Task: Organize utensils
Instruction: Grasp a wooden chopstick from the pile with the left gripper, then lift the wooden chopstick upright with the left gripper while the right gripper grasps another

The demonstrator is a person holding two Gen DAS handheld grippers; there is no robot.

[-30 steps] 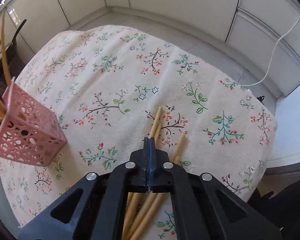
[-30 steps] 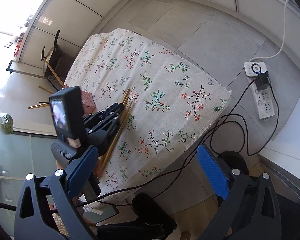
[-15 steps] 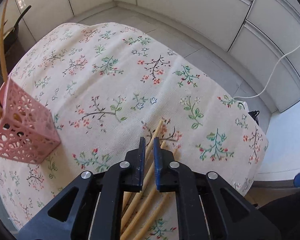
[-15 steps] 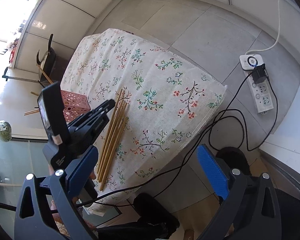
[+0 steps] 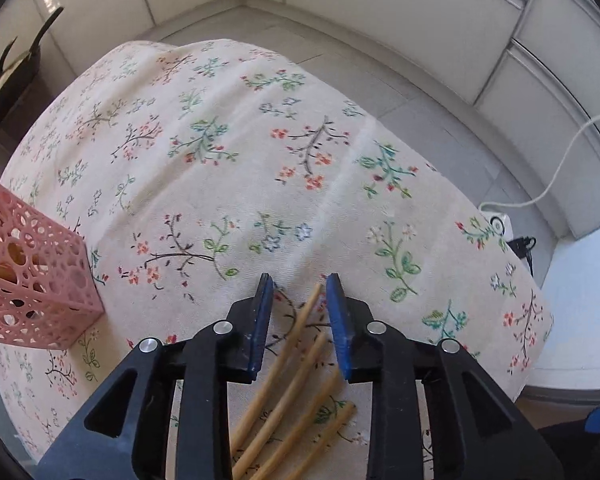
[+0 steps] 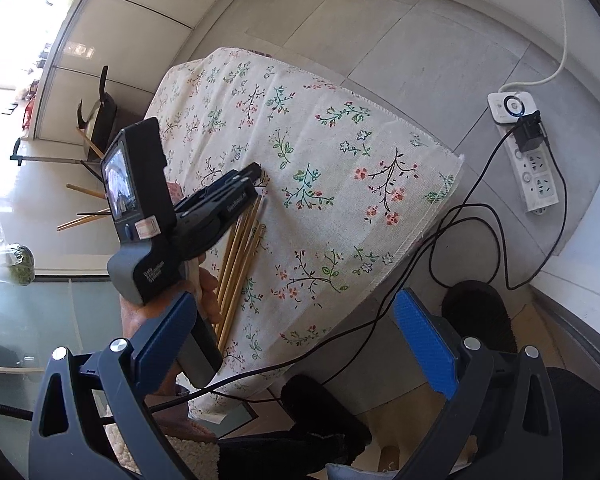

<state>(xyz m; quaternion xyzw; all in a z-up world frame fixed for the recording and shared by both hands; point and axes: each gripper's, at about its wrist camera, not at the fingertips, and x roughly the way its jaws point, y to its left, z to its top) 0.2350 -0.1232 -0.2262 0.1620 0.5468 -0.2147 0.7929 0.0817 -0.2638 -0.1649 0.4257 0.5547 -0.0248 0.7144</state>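
Left wrist view. The left claw (image 5: 300, 312) points steeply down at the surface (image 5: 228, 160), which is covered by a floral cloth. Its blue pads are parting and grip nothing; the tip of one chopstick lies between them, untouched. The chopsticks (image 5: 296, 392) lie side by side on the near part of the surface, tips pointing away, an arrangement that suits picking them one at a time. At the left edge stands a pink perforated holder (image 5: 32, 280); tan shapes show through its holes, probably utensils already stowed, though they cannot be identified with certainty. The holder stands well apart from the loose chopsticks.

Right wrist view. The right claw (image 6: 296, 340) hangs off the near right edge of the surface, jaws wide apart and empty, apparently waiting its turn. Farther left, the left claw (image 6: 256, 170) stands over the far ends of the chopsticks (image 6: 240, 256). Stick ends project at far left, where the holder itself is hidden behind the left device.
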